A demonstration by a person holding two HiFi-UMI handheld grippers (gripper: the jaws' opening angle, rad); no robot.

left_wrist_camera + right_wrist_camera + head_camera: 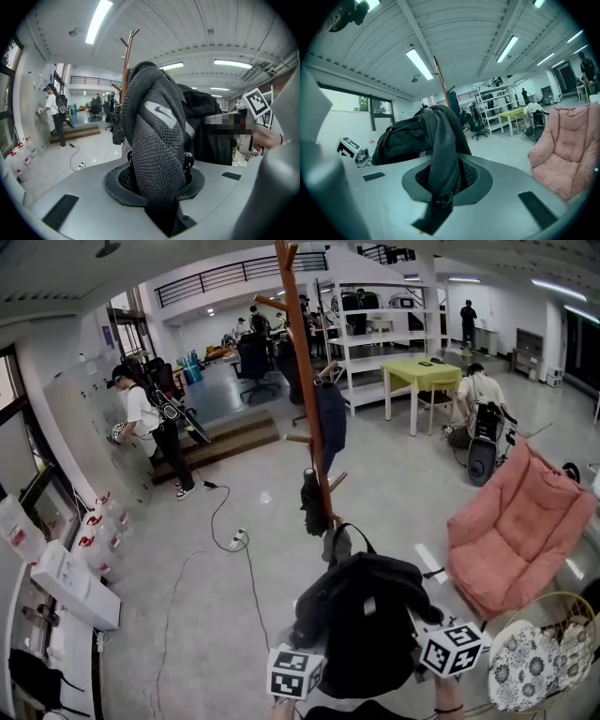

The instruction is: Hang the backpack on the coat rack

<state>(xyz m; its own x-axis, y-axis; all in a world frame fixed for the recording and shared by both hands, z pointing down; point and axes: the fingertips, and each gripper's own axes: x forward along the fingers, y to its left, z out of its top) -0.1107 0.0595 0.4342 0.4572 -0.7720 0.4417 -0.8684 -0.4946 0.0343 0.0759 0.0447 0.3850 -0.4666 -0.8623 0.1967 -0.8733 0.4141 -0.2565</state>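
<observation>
A black backpack [367, 615] hangs low in the head view, carried between my two grippers, whose marker cubes flank it. The wooden coat rack [307, 390] stands just beyond it, with dark garments on its pegs. My left gripper [157, 174] is shut on a grey mesh shoulder strap [158, 133] that rises from its jaws. My right gripper [440, 190] is shut on the other mesh strap [439, 145], with the backpack's body [401, 138] to its left. The rack's pole [125, 70] shows behind the strap in the left gripper view. The fingertips themselves are hidden by fabric.
A pink beanbag chair [520, 531] sits on the floor to the right, with a round wire basket [553, 634] near it. A cable and power strip [238, 540] lie left of the rack. A person [150, 427] stands at the left wall. Shelves and a yellow table [424, 376] are farther back.
</observation>
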